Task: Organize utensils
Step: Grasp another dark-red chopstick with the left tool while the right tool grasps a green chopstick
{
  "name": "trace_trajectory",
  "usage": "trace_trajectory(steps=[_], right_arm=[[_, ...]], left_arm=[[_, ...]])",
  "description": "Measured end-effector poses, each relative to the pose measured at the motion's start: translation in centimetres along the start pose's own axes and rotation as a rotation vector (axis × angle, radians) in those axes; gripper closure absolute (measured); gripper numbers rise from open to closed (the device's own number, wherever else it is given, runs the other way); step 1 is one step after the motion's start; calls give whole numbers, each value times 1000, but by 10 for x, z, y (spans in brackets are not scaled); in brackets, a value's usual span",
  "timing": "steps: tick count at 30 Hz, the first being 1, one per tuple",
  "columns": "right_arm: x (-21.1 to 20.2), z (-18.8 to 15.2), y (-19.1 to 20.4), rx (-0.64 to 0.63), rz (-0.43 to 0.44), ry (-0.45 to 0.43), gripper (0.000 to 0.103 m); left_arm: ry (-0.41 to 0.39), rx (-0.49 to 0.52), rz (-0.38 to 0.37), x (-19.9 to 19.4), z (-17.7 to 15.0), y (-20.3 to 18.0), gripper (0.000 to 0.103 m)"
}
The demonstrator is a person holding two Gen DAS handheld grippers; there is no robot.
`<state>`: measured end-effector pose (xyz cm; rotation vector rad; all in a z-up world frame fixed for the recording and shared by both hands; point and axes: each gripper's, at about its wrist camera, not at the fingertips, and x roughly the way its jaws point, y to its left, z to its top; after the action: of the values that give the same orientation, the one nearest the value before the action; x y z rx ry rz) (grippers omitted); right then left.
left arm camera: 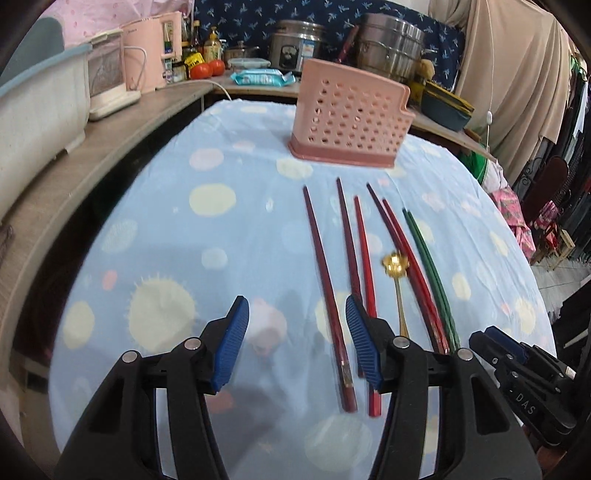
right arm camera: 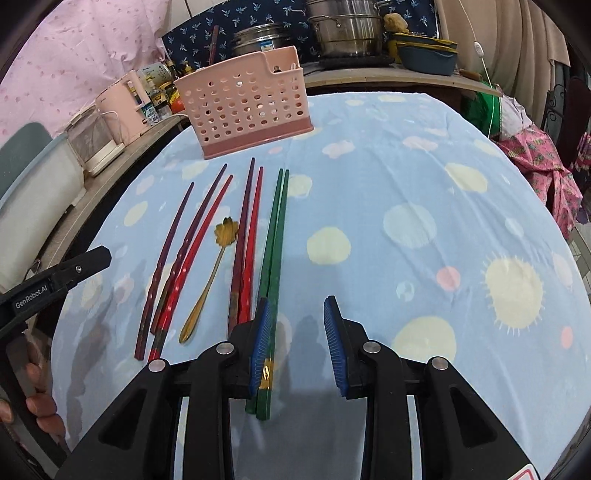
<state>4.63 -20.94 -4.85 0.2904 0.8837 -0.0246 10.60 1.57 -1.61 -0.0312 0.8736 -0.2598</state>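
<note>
A pink perforated utensil holder (left arm camera: 351, 118) (right arm camera: 243, 107) stands at the far side of the blue spotted tablecloth (left arm camera: 184, 240). In front of it lie maroon chopsticks (left arm camera: 325, 280), red chopsticks (left arm camera: 365, 258), a green pair (right arm camera: 273, 251) and a gold flower-bowled spoon (right arm camera: 210, 277). My left gripper (left arm camera: 299, 343) hovers open over the near ends of the maroon and red sticks, one maroon stick lying between its jaws untouched. My right gripper (right arm camera: 298, 347) is open above the green pair's near ends, which lie beside its left pad (right arm camera: 260, 347).
A wooden shelf (left arm camera: 92, 173) runs along the left with a plastic basin (left arm camera: 37, 110), a pink kettle (left arm camera: 147, 55) and bottles. Steel pots (right arm camera: 343, 33) sit behind the holder. Hanging clothes (left arm camera: 517, 92) and pink fabric (right arm camera: 535, 166) crowd the right edge.
</note>
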Motion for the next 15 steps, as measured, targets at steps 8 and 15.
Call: trace_trajectory(steps=[8, 15], right_arm=[[2, -16, 8, -19, -10, 9, 74], [0, -19, 9, -34, -20, 6, 74]], left_arm=[[41, 8, -8, 6, -20, -5, 51], [48, 22, -11, 8, -25, -10, 51]])
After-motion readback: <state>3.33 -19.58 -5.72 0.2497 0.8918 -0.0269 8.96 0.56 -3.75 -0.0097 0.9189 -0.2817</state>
